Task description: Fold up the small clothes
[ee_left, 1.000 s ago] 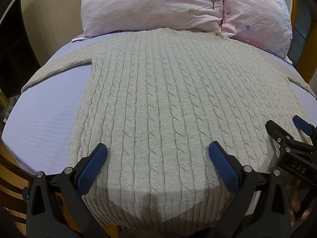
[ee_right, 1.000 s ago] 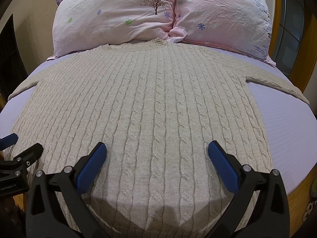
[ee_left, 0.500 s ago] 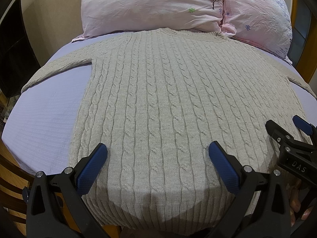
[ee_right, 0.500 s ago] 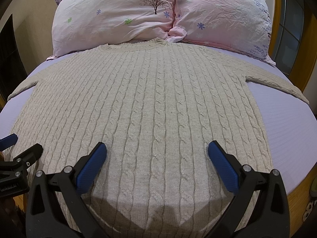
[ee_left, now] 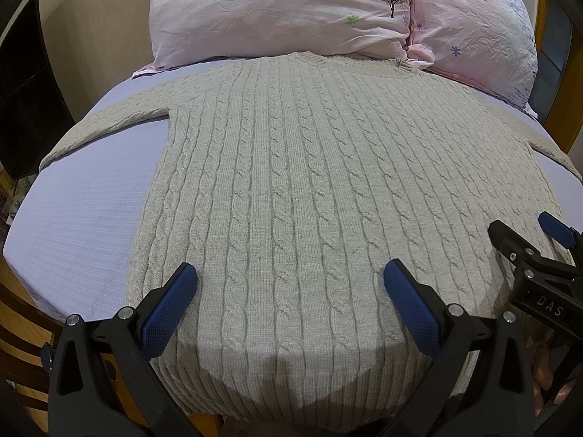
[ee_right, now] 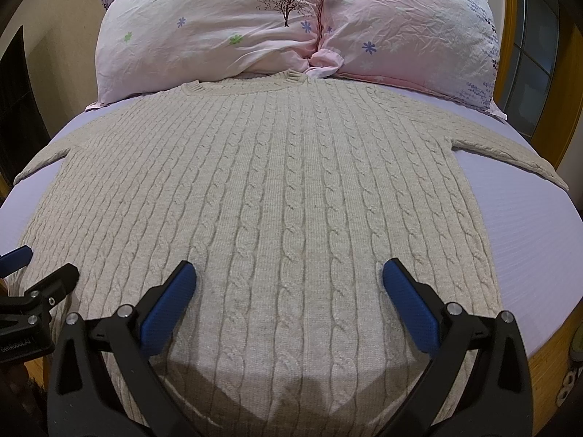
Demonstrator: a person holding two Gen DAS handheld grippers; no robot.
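A beige cable-knit sweater (ee_left: 291,182) lies flat and face up on a lilac bed sheet (ee_left: 83,218), collar toward the pillows, sleeves spread to both sides. It also fills the right wrist view (ee_right: 277,196). My left gripper (ee_left: 289,284) is open and empty, hovering over the hem's left half. My right gripper (ee_right: 288,280) is open and empty over the hem's right half. The right gripper shows at the right edge of the left wrist view (ee_left: 528,251); the left gripper shows at the left edge of the right wrist view (ee_right: 36,284).
Two pink flowered pillows (ee_right: 226,25) (ee_right: 411,32) lean at the head of the bed behind the collar. A wooden bed frame (ee_right: 546,357) edges the mattress at the lower right. A dark panel (ee_left: 22,102) stands to the left.
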